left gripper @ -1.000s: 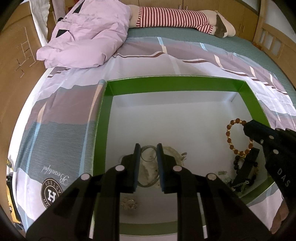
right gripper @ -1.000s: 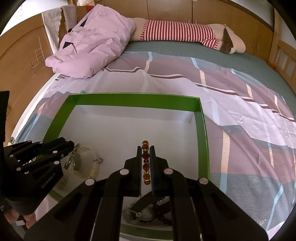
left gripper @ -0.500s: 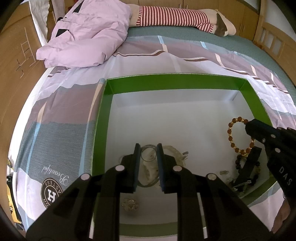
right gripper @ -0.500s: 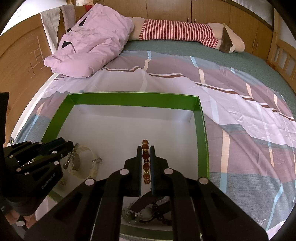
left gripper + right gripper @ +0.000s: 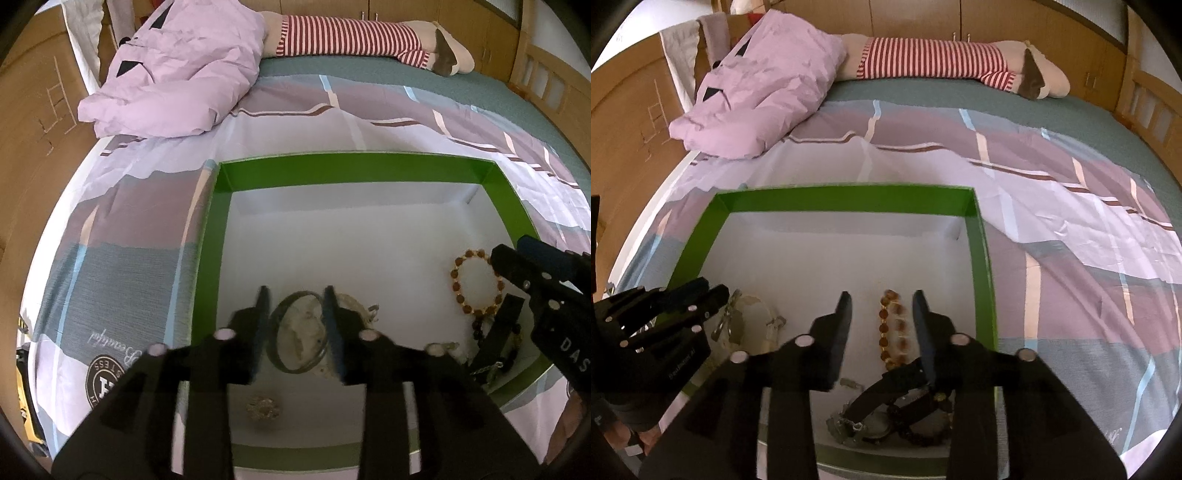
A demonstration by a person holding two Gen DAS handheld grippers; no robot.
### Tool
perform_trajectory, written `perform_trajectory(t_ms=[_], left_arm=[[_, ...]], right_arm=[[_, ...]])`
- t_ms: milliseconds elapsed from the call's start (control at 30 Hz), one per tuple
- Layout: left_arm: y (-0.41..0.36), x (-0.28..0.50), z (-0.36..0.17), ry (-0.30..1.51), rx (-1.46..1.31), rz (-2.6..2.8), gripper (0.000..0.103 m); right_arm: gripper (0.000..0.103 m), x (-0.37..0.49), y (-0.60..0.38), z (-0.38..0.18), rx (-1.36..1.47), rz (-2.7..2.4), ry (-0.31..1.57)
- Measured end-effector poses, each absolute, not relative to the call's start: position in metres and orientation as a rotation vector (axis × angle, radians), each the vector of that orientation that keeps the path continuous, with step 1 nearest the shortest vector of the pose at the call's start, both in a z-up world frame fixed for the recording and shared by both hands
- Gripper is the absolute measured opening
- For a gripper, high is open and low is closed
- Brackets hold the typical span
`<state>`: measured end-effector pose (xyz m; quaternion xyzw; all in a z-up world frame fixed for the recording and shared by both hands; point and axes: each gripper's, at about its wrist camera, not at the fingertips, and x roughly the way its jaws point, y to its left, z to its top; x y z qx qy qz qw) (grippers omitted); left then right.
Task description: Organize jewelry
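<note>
Both pairs of tongs over a green-walled box (image 5: 354, 168) on the bed (image 5: 1071, 206), jaws opening at this moment.

Left tongs (image 5: 297, 325): spreading, a thin dark bangle (image 5: 300, 334) between the jaws and lying on the white floor of the box over a pale, lumpy piece; pads seemingly clear of it. Bangle likely stiff, light and smooth, so prone to slip or skate on the card floor; best taken across the rim where it stands free of the pale piece beneath, not flat from above. A small gold trinket (image 5: 263, 407) loose nearer the front wall.

Right tongs (image 5: 881, 325): also spreading, an amber bead bracelet (image 5: 892, 328) lying between the jaws, no longer pinched as far as can be told. Beads hard and rounded, the string floppy; probably light, sagging when lifted; firmest hold squarely on one bead or across the loop. Dark strap and tangled chains (image 5: 886, 413) just below it, easily snagged.
</note>
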<state>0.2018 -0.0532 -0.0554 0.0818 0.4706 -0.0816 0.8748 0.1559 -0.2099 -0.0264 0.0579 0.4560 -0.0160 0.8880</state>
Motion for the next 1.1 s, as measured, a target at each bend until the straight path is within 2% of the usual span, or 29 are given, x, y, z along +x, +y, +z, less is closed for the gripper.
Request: perform_trajectory(t_ms=[67,133,167,200,367,433,500,633,767,900,1000,1100], left_arm=[[-0.054,0.200,-0.053,0.974,0.167,-0.172,0.050],[-0.053,0.198,-0.048,0.957,0.149,-0.186,0.072],[-0.053,0.197,-0.046,0.947,0.141,-0.188,0.077],[-0.052,0.195,-0.042,0.933,0.137,-0.181,0.082],[-0.052,0.183,-0.025,0.889,0.159,-0.149,0.090],[-0.051,0.171,-0.015,0.859,0.178,-0.148,0.101],[-0.047,0.157,-0.006,0.829,0.196,-0.119,0.101],[-0.034,0.132,0.008,0.815,0.178,-0.086,0.101],[-0.018,0.107,0.014,0.833,0.121,-0.092,0.101],[-0.011,0.081,0.013,0.842,0.079,-0.133,0.101],[-0.016,0.064,0.010,0.843,0.076,-0.168,0.101],[-0.024,0.053,0.010,0.813,0.112,-0.158,0.101]], right_arm=[[0.048,0.155,-0.211,-0.024,0.132,-0.030,0.942],[0.055,0.154,-0.211,-0.020,0.135,-0.033,0.931],[0.064,0.154,-0.211,-0.019,0.132,-0.036,0.927],[0.069,0.153,-0.211,-0.018,0.130,-0.042,0.922],[0.089,0.148,-0.213,-0.005,0.153,-0.060,0.899],[0.094,0.142,-0.213,0.004,0.162,-0.066,0.884],[0.102,0.133,-0.212,0.017,0.167,-0.075,0.866],[0.102,0.111,-0.208,0.044,0.161,-0.089,0.819],[0.102,0.069,-0.202,0.064,0.022,-0.166,0.749],[0.102,0.030,-0.212,0.047,-0.069,-0.206,0.724],[0.102,0.020,-0.224,0.023,0.012,-0.184,0.819],[0.102,0.021,-0.220,0.025,0.073,-0.133,0.825]])
